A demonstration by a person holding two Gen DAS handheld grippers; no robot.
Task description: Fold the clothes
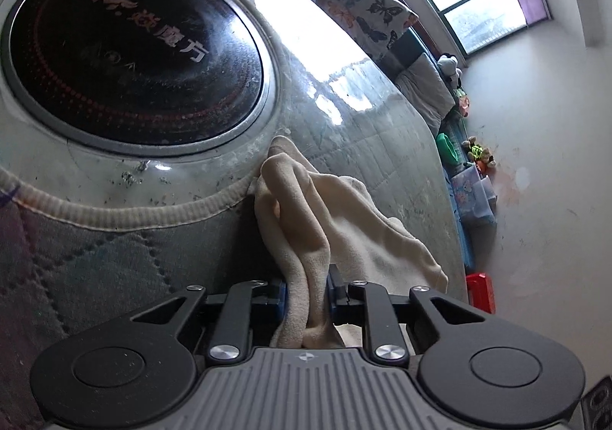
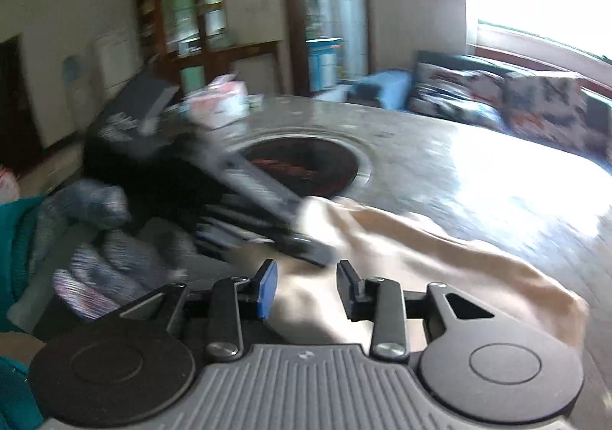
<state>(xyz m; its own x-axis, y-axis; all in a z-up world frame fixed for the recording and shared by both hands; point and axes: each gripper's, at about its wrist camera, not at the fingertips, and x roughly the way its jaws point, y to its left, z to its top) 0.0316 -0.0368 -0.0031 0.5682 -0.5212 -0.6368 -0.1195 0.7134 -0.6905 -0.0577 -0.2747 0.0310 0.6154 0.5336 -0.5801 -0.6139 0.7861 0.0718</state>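
A living room with a window at upper right is seen around a round grey table point(image 1: 344, 93) whose dark inset hob point(image 1: 134, 59) fills the upper left. A cream garment point(image 1: 329, 223) is draped at lower centre, its bunched edge pinched in the left gripper point(image 1: 306, 296), presumably to be lifted for a fold. In the blurred right view, the right gripper point(image 2: 308, 288) is held part open over the cloth with nothing clamped, and bare tabletop is left free at right.

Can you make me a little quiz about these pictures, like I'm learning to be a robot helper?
1. True or false: the left gripper is pinching the cream cloth.
2. What is the dark thing set in the table? A) round cooktop B) square sink C) blue bowl
3. Fill in: the right gripper has its fingers ____, nothing pinched.

Key: 1 true; 2 A; 3 open
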